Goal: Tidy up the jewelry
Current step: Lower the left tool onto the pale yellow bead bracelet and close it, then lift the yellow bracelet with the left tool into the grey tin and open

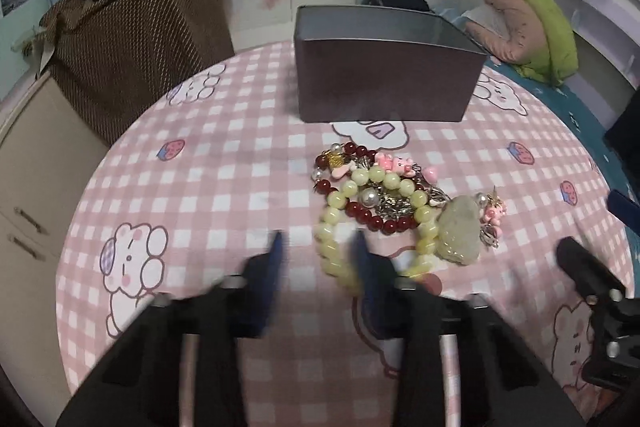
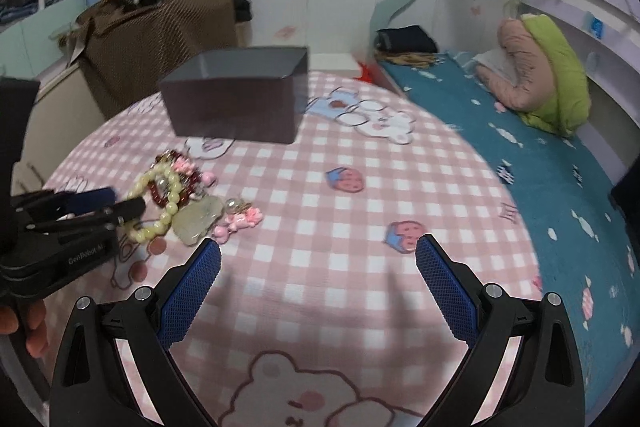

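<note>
A pile of jewelry lies on the pink checked cloth (image 1: pixel 224 187). In it are a yellow-green bead bracelet (image 1: pixel 400 183), a dark red bead bracelet (image 1: pixel 384 223), a pale jade pendant (image 1: pixel 458 231) and pink charms (image 1: pixel 394 163). My left gripper (image 1: pixel 318 247) is blurred and low over the pile's near left edge. Its jaws stand apart, with a strand of the yellow-green bracelet beside the right finger and bare cloth by the left one. My right gripper (image 2: pixel 318 249) is wide open over bare cloth, right of the pendant (image 2: pixel 200 221). A dark open box (image 1: pixel 380 83) stands behind the pile.
A brown bag (image 1: pixel 132 43) sits on a cabinet beyond the table's left edge. A bed with a teal sheet (image 2: pixel 520 147) and a pink-and-green pillow (image 2: pixel 548 75) runs along the right. A hand (image 2: pixel 32 331) holds the left gripper (image 2: pixel 124 203).
</note>
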A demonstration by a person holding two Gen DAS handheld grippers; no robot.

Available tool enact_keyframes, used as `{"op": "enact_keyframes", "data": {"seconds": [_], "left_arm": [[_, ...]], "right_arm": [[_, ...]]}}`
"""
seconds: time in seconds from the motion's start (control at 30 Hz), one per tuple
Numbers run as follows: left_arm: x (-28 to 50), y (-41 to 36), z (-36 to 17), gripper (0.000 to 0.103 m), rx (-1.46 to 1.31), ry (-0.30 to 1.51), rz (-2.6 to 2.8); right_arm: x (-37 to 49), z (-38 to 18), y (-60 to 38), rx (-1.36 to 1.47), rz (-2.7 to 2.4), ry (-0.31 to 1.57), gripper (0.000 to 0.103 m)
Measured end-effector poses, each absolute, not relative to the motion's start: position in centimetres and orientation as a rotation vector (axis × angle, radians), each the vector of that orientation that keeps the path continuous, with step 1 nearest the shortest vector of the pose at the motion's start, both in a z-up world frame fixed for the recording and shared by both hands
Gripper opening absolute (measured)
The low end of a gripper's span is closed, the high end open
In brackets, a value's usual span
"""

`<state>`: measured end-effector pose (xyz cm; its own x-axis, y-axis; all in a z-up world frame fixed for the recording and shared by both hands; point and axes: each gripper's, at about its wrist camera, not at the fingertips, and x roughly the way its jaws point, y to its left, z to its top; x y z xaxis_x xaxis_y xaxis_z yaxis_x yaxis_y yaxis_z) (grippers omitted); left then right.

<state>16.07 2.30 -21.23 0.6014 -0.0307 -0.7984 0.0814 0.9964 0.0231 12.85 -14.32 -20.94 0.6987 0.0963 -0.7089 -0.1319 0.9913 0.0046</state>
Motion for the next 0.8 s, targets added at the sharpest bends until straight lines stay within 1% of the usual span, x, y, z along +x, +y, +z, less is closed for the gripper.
{"op": "enact_keyframes", "data": {"seconds": [0.03,0.1,0.27,0.33,0.4,0.53,0.6,0.63,0.7,0.73,0.77,0.8], "left_arm": [[16.0,2.4,-21.2,0.010,0.059,0.925,-0.065],[15.7,2.7,-21.0,0.008,0.058,0.926,-0.073],[14.8,3.4,-20.7,0.008,0.010,0.925,-0.112],[14.4,3.4,-20.3,0.008,0.012,0.912,-0.117],[14.1,3.5,-19.8,0.008,0.006,0.901,-0.128],[13.8,3.4,-19.2,0.008,-0.004,0.890,-0.146],[13.7,3.3,-19.1,0.008,-0.005,0.887,-0.152],[13.6,3.3,-19.0,0.008,-0.008,0.888,-0.157],[13.5,3.2,-18.8,0.008,-0.013,0.886,-0.164],[13.4,3.1,-18.6,0.008,-0.014,0.885,-0.169],[13.4,3.1,-18.5,0.008,-0.015,0.884,-0.173],[13.3,3.1,-18.4,0.008,-0.018,0.882,-0.177]], "right_arm": [[13.2,-21.2,-13.9,-0.061,0.136,0.806,0.095],[13.8,-21.8,-13.3,-0.060,0.165,0.846,0.095],[14.8,-22.5,-11.7,-0.064,0.221,0.870,0.094],[14.8,-22.4,-11.3,-0.065,0.232,0.863,0.089],[15.0,-22.5,-10.9,-0.074,0.238,0.873,0.063],[15.4,-22.9,-10.1,-0.078,0.257,0.901,0.051],[15.4,-22.9,-9.9,-0.075,0.266,0.900,0.042],[15.5,-22.8,-9.8,-0.075,0.275,0.899,0.039],[15.7,-22.8,-9.5,-0.078,0.294,0.899,0.027],[15.8,-22.8,-9.5,-0.077,0.305,0.901,0.024],[15.8,-22.8,-9.4,-0.075,0.321,0.904,0.014],[15.8,-22.8,-9.4,-0.070,0.328,0.905,0.012]]}}
